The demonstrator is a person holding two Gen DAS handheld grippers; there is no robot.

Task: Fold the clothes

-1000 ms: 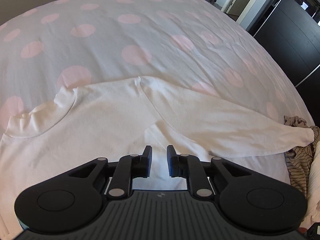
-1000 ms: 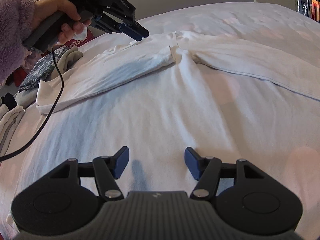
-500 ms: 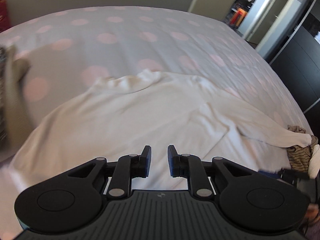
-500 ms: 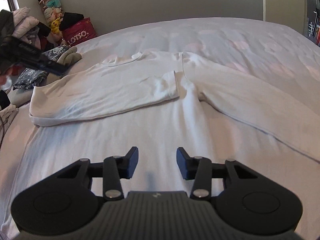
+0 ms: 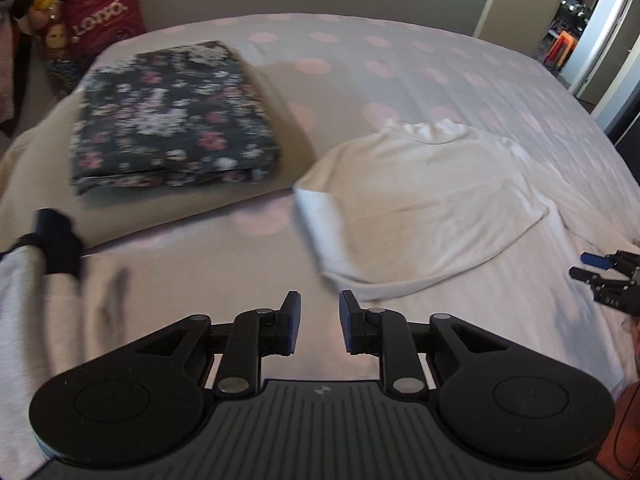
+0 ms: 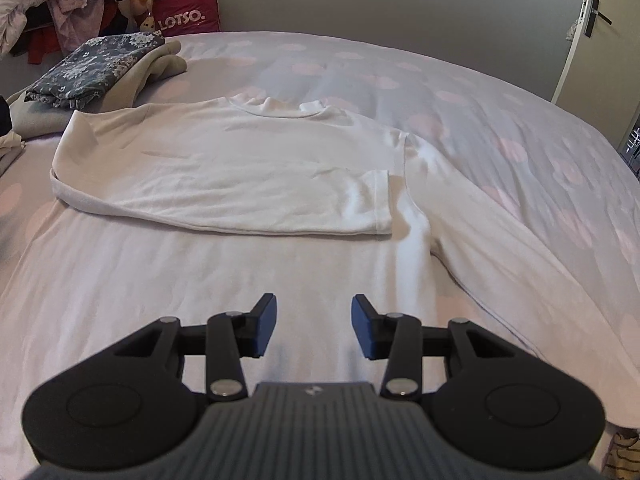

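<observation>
A white long-sleeved shirt (image 6: 240, 168) (image 5: 420, 200) lies flat on the spotted bed, collar away from me. One sleeve is folded across the chest, its cuff (image 6: 376, 200) near the far armpit. The other sleeve (image 6: 500, 240) stretches out to the right. My left gripper (image 5: 316, 320) hovers over bare sheet just left of the shirt's folded edge; its jaws are opening with nothing between them. My right gripper (image 6: 314, 324) hangs above the shirt's lower body, jaws closing on nothing, and its fingertips (image 5: 596, 264) show at the left wrist view's right edge.
A folded dark floral garment (image 5: 168, 112) (image 6: 100, 64) rests on a beige one at the bed's far left. A red bag (image 6: 188, 12) and piled clothes stand by the wall. A grey and black garment (image 5: 40, 264) lies at the near left. A door (image 6: 592, 20) is at the right.
The left gripper swung away from the shirt's collar toward the floral stack and out of the right wrist view, leaving the sleeve folded across the chest. The right jaws narrowed.
</observation>
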